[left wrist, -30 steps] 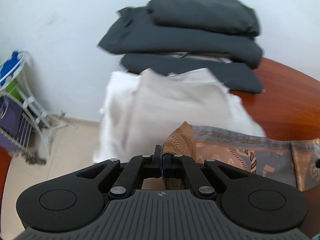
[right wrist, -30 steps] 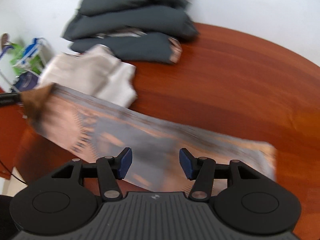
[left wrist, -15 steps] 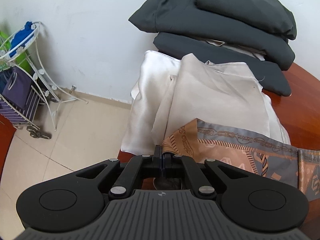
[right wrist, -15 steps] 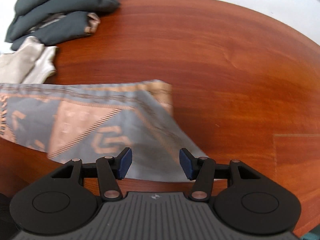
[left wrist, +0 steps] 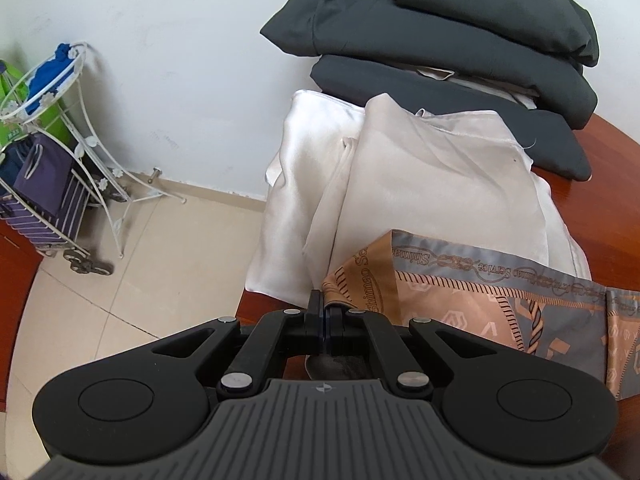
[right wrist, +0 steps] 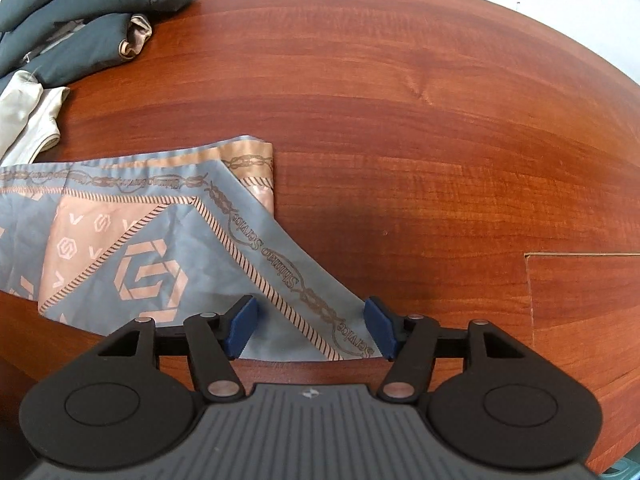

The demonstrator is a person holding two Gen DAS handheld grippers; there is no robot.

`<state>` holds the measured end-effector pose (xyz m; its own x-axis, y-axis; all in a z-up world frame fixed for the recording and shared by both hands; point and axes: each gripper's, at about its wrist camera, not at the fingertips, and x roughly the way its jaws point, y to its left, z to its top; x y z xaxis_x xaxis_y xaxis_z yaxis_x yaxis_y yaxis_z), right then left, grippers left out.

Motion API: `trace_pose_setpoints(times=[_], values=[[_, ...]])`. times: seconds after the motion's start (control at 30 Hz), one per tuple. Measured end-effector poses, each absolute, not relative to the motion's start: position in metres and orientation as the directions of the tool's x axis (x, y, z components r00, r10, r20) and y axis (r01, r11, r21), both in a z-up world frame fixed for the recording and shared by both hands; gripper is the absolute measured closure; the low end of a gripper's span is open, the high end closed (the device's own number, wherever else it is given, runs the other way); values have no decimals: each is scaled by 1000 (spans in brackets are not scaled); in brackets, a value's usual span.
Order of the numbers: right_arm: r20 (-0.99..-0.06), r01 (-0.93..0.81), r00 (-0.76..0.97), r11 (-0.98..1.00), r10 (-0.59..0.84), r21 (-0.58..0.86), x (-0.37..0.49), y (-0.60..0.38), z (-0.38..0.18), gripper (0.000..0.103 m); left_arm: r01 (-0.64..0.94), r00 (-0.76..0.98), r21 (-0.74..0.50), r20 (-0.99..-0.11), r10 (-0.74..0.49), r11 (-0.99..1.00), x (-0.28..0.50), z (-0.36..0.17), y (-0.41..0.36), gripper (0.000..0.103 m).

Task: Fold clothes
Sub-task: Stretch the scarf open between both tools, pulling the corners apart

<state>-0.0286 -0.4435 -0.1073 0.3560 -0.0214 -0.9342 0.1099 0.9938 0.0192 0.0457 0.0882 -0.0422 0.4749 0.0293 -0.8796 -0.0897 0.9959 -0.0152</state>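
Scarf (right wrist: 152, 248) lies flat on table (right wrist: 440, 128), long axis running from left gripper (left wrist: 325, 320), clamped on one corner, to right gripper (right wrist: 310, 326), whose jaws have just been opening and straddle the opposite corner without pinching.

Bright, even daylight; sharp focus; soft shadows; strong fisheye bending at edges

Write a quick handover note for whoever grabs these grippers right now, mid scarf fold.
Left gripper: shut on a corner of the patterned scarf.
Right gripper: jaws open and just widened, astride the scarf's near corner, not pressing it.
Scarf lies partly folded on the wooden table, one end over the cream cloth. Dark folded stack sits behind.
Left: finish folding the scarf and stack it.
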Motion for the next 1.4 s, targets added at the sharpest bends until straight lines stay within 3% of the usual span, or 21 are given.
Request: trace_pose_setpoints(times=[0.1,0.2,0.23,0.27,0.33,0.8,1.4], values=[[-932,95,361,995,-18,17,-27,-441,-107,37,-92,472,-13,-881,32,996,46,-43,87,102],[-930,78,368,997,-12,18,-26,-437,-106,49,-88,471,-11,-882,32,996,47,-43,85,102],[-929,71,370,997,-3,25,-26,-435,-105,60,-85,471,-11,-882,31,996,47,-43,84,102],[-930,65,368,997,6,33,-25,-433,-104,77,-80,471,-10,-882,29,997,47,-43,83,102],[-931,53,364,997,24,47,-23,-429,-102,97,-73,471,-11,-882,25,997,48,-43,81,102],[-934,73,354,997,-49,-24,-24,-454,-80,102,-55,448,21,-893,43,998,46,-42,71,102],[-930,197,247,954,-273,-228,-62,-632,-64,102,-104,407,57,-908,95,993,32,-45,16,102]])
